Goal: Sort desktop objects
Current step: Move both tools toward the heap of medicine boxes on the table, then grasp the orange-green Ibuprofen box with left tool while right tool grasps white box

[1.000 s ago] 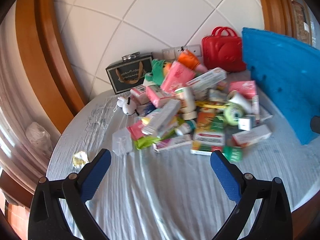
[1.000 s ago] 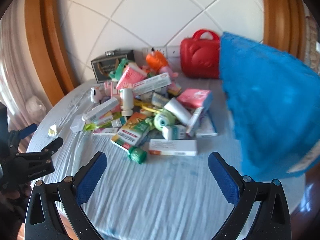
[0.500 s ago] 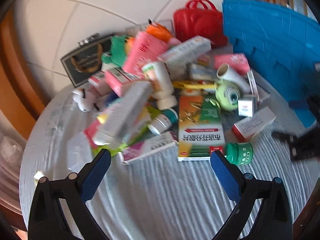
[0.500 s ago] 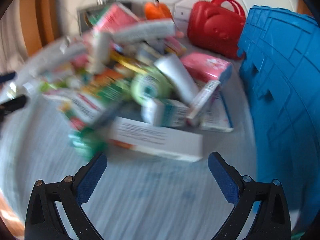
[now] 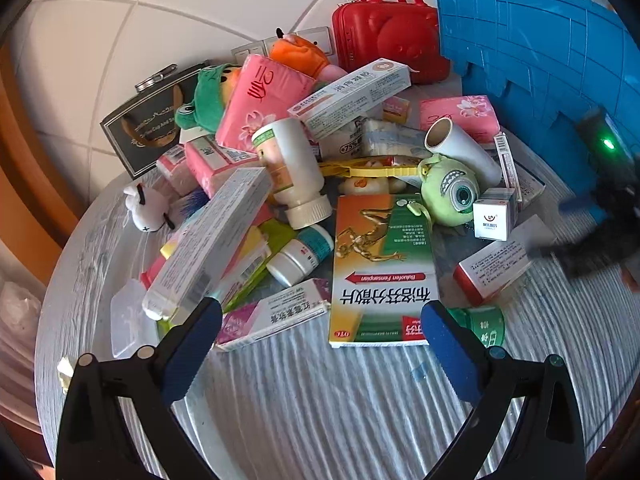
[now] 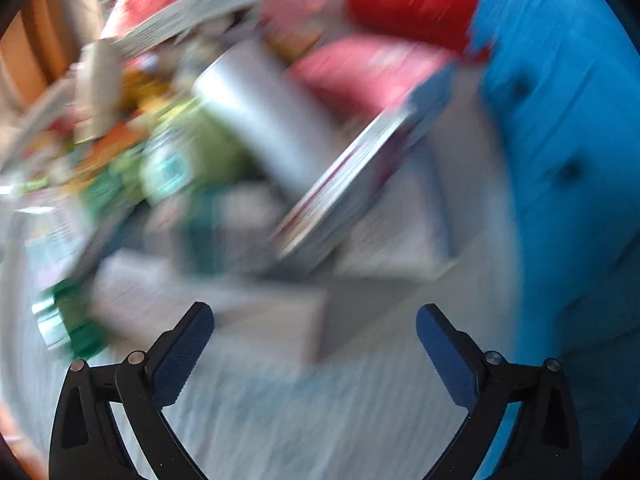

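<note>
Two grippers hang over a round table (image 5: 320, 408) covered in a ribbed pale cloth, each with its blue-padded fingers spread wide and nothing between them. The left gripper (image 5: 322, 334) sits at the near edge of a heap of clutter, its left finger (image 5: 192, 350) just in front of a pink-and-white carton (image 5: 276, 318) and its right finger (image 5: 450, 352) overlapping a green jar (image 5: 482, 324) in the view. Between the fingertips lies a large orange-and-green medicine box (image 5: 382, 268), flat on the cloth. Left of it a long grey box (image 5: 212, 240) leans on the pile beside a clear plastic case (image 5: 128, 322); right of it a red-ended box (image 5: 494, 266) lies flat. Farther in are a white pill bottle (image 5: 292, 172) on its side, a small teal-capped bottle (image 5: 300, 256), a green one-eyed plush (image 5: 450, 190), a small white cube box (image 5: 492, 216) and a white roll (image 5: 460, 150). A small white figure (image 5: 148, 208) stands apart at the left. Behind these come pink tissue packs (image 5: 264, 100), a long white box (image 5: 352, 96) on top, a frog plush (image 5: 204, 98) and an orange plush (image 5: 298, 54). At the back stand a black gift box (image 5: 148, 128) and a red case (image 5: 388, 36) against the tiled wall; a blue crate (image 5: 540, 60) stands at the right. The right gripper (image 6: 314, 322) shows in its own view, which is badly motion-blurred: a pale box lies just ahead of it, the crate (image 6: 560, 140) to its right
</note>
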Action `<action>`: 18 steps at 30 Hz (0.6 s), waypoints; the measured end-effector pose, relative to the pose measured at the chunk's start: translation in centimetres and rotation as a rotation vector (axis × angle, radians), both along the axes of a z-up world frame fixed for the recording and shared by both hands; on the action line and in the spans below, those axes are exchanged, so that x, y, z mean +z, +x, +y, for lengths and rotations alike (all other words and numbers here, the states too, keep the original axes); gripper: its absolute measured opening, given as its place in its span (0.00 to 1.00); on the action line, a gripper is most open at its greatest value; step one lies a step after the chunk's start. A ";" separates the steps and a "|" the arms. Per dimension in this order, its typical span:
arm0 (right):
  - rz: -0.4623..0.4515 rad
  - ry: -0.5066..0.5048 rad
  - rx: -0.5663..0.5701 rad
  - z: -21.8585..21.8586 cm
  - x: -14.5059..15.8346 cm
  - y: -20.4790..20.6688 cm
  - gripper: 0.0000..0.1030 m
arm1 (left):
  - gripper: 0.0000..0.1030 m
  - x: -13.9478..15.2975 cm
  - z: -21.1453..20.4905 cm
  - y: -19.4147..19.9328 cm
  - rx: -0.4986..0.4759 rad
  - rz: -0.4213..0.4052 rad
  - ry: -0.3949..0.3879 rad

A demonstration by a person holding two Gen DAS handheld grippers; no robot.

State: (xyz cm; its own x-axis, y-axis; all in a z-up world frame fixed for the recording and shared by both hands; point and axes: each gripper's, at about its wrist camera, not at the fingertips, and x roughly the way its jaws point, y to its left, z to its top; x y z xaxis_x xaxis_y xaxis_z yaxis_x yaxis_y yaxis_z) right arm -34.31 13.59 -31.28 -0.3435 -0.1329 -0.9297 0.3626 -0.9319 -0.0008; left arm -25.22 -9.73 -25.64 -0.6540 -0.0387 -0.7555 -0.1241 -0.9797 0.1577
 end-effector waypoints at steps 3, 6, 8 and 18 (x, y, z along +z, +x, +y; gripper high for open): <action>0.060 -0.034 0.111 -0.3 1.5 2.7 0.99 | 0.98 0.1 0.2 -0.2 -0.025 0.014 -0.011; 0.227 -0.005 0.264 -1.3 3.3 3.8 1.00 | 0.98 0.1 0.2 -0.5 -0.038 0.017 -0.012; 0.210 -0.008 0.300 -1.7 2.4 2.3 1.00 | 0.98 0.1 0.2 -0.7 -0.035 0.011 -0.005; -0.101 -0.116 0.398 -1.8 -1.2 2.7 0.99 | 0.98 -0.5 0.7 -0.7 -0.123 -0.001 -0.020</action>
